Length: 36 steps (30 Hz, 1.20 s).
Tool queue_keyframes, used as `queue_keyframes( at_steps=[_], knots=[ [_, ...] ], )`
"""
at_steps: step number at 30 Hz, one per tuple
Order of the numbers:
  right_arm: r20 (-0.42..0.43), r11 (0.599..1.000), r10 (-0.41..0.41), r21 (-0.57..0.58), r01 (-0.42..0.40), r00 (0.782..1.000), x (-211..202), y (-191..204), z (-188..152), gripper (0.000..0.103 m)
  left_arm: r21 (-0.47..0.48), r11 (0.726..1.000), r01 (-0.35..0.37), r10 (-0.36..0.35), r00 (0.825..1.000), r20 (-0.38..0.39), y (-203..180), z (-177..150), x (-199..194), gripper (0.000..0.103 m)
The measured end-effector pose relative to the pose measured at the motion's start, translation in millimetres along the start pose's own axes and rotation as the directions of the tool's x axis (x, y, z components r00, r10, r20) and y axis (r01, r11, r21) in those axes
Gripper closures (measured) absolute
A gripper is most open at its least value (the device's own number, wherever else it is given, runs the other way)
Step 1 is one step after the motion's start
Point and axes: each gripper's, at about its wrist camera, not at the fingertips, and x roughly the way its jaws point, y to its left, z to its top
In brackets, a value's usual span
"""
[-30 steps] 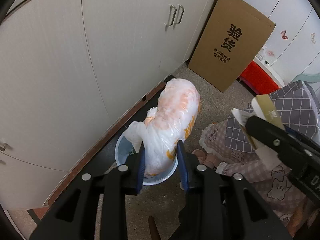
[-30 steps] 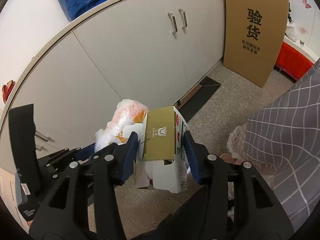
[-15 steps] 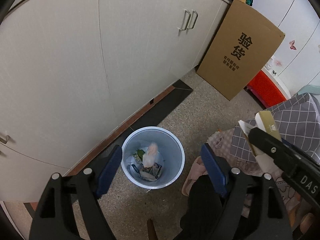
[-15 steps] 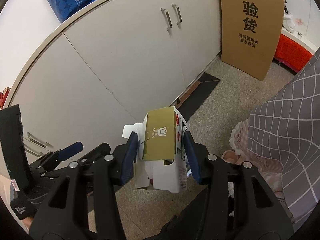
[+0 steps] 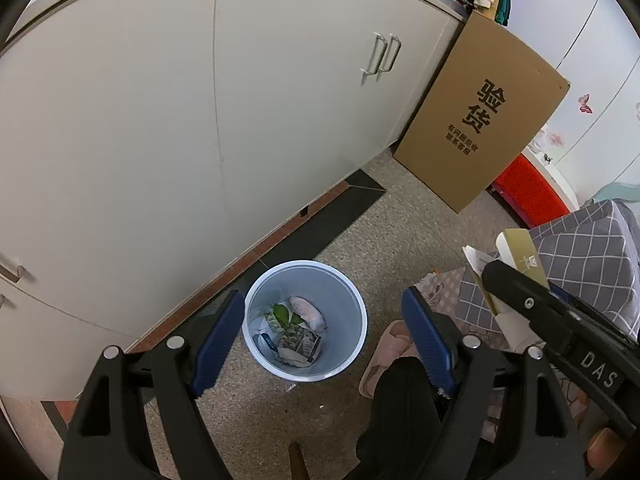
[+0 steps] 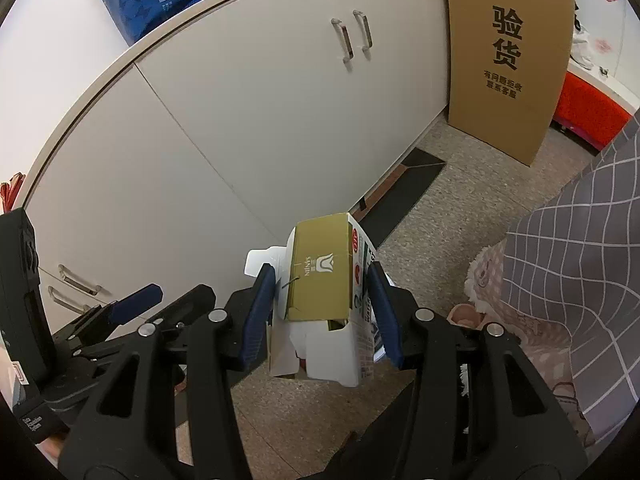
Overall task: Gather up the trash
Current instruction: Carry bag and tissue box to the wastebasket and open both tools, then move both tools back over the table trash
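A light blue trash bin (image 5: 352, 344) stands on the floor by the cabinets. Inside lie the orange-white plastic bag (image 5: 306, 312), a green scrap and printed packaging (image 5: 299, 345). My left gripper (image 5: 324, 326) is open and empty, held above the bin with a finger on each side of it. My right gripper (image 6: 322, 304) is shut on an olive and white carton (image 6: 320, 276), held in the air; the carton (image 5: 520, 254) also shows at the right of the left wrist view.
White cabinets (image 5: 200, 120) run along the left. A big cardboard box (image 5: 480, 112) leans at their far end, with a red item (image 5: 528, 194) behind it. A grey checked cloth (image 6: 580, 248) and a pink slipper (image 5: 386, 346) lie to the right.
My left gripper opened and let go of the plastic bag, which fell into the bin. The left gripper rose. The right gripper still holds the carton.
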Motion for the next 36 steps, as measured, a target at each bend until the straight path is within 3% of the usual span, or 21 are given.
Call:
queue_keyframes(
  at_steps=[8, 9, 10, 11, 15, 24, 32, 36],
  knots=[
    [0.023, 0.999, 0.037, -0.013, -0.037, 0.999, 3, 13, 8, 0.055, -0.075, 0.997, -0.036, 0.038, 0.999, 0.026, 19, 2, -5, 0.024],
    [0.045, 0.998, 0.058, -0.009, -0.058, 0.997, 1, 14, 9, 0.048, -0.088, 0.995, -0.046, 0.049, 0.998, 0.032, 22, 2, -7, 0.024],
    [0.067, 0.997, 0.079, 0.003, -0.079, 0.995, 0, 14, 11, 0.023, -0.102, 0.993, -0.057, 0.061, 0.997, 0.039, 24, 2, -9, 0.024],
    [0.086, 0.996, 0.089, 0.015, -0.09, 0.992, -3, 14, 12, 0.015, -0.117, 0.991, -0.063, 0.069, 0.996, 0.048, 28, 3, -11, 0.024],
    [0.107, 0.994, 0.105, 0.03, -0.109, 0.989, -9, 15, 16, 0.015, -0.155, 0.986, -0.066, 0.077, 0.995, 0.067, 39, 4, -21, 0.024],
    [0.16, 1.0, 0.011, 0.022, -0.015, 0.987, -49, 0, 10, 0.014, -0.139, 0.99, -0.026, 0.042, 0.993, 0.112, 23, 5, -45, 0.024],
    [0.252, 0.994, -0.096, 0.066, 0.082, 0.963, -130, -43, -2, 0.014, 0.006, 0.998, 0.055, -0.055, 0.986, 0.157, -50, -1, -78, 0.024],
    [0.309, 0.984, -0.158, 0.128, 0.124, 0.938, -181, -81, -12, 0.015, 0.099, 0.989, 0.106, -0.122, 0.979, 0.166, -100, -9, -95, 0.024]
  ],
)
